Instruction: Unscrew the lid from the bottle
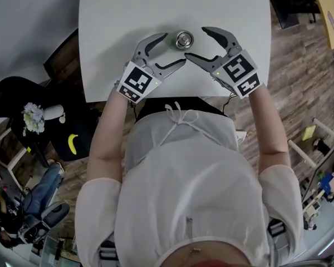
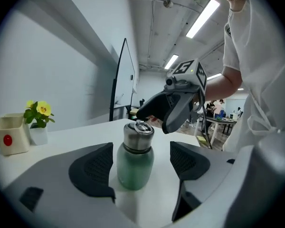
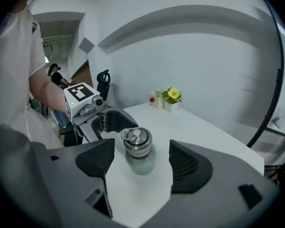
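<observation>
At the head view's upper centre, the left gripper (image 1: 173,48) and right gripper (image 1: 196,42) jaws stand spread, clear of the small green metal bottle (image 2: 135,167); an off-centre squeeze could topple it.

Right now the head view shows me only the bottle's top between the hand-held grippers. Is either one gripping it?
Observer: No. In the left gripper view the bottle shows between the left hand-held gripper's open pads, touching neither.
Operator: And the right?
Observer: The right hand-held gripper is open too. Its pads are clear of the bottle.
Operator: Is the lid on?
Observer: Yes. The steel lid is seated on the green bottle, with a ring on top.
</observation>
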A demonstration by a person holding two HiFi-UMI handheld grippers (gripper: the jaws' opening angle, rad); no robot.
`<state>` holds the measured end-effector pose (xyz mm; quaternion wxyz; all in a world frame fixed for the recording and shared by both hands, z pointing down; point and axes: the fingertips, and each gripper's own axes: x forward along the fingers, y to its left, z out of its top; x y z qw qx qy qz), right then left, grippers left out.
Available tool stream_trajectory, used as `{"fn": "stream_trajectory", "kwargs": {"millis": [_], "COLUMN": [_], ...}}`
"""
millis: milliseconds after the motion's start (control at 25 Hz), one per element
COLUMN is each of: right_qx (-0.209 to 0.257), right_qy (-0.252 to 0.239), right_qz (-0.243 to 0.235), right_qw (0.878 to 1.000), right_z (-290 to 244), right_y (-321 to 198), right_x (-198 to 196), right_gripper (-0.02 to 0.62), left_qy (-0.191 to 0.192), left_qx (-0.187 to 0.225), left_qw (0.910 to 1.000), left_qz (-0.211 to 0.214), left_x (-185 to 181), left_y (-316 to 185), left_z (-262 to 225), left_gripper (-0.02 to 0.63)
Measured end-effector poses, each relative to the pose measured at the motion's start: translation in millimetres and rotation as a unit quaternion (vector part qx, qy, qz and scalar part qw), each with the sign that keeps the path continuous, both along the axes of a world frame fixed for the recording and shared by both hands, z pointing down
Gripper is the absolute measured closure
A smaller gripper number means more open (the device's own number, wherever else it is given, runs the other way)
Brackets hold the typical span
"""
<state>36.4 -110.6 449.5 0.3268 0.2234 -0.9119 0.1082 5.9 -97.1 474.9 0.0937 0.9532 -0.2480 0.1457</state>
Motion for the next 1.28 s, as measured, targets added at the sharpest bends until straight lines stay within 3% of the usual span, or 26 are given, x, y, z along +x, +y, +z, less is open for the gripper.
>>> {"fn": "stream_trajectory", "kwargs": {"millis": [200, 520, 600, 960, 1120, 1280], "right_qx": [-0.022, -0.052, -0.058, -0.051, -0.037, -0.022], "right_qy": [0.046, 0.113, 0.125, 0.176, 0.207, 0.242], "right_qz": [-0.073, -0.15, -0.165, -0.203, -0.251, -0.32], "right_qw": [0.996, 0.981, 0.977, 0.962, 0.945, 0.916], "right_z": [13.5, 23.6, 25.3, 28.1, 29.4, 29.4], "right_y": [-2.8, -0.4, 2.2, 2.1, 4.0, 4.5], "right_x": [-14.3, -27.8, -29.7, -25.6, -23.5, -23.1], "right_gripper": [0.252, 0.318, 0.344, 0.353, 0.354, 0.356], "left_qy": [-0.023, -0.02, -0.014, -0.003, -0.001, -0.002], "left_qx": [-0.014, -0.022, -0.025, -0.025, -0.027, -0.032], "left_qw": [0.9992, 0.9987, 0.9986, 0.9986, 0.9984, 0.9981], "left_qz": [0.028, 0.041, 0.043, 0.045, 0.049, 0.052], "left_x": [12.9, 23.1, 23.4, 23.7, 24.6, 24.8], "left_y": [-12.7, -24.1, -25.3, -25.8, -25.1, -25.9], "left_z": [24.2, 38.0, 40.5, 41.0, 41.2, 41.0], "left_gripper": [0.235, 0.238, 0.238, 0.239, 0.239, 0.238]}}
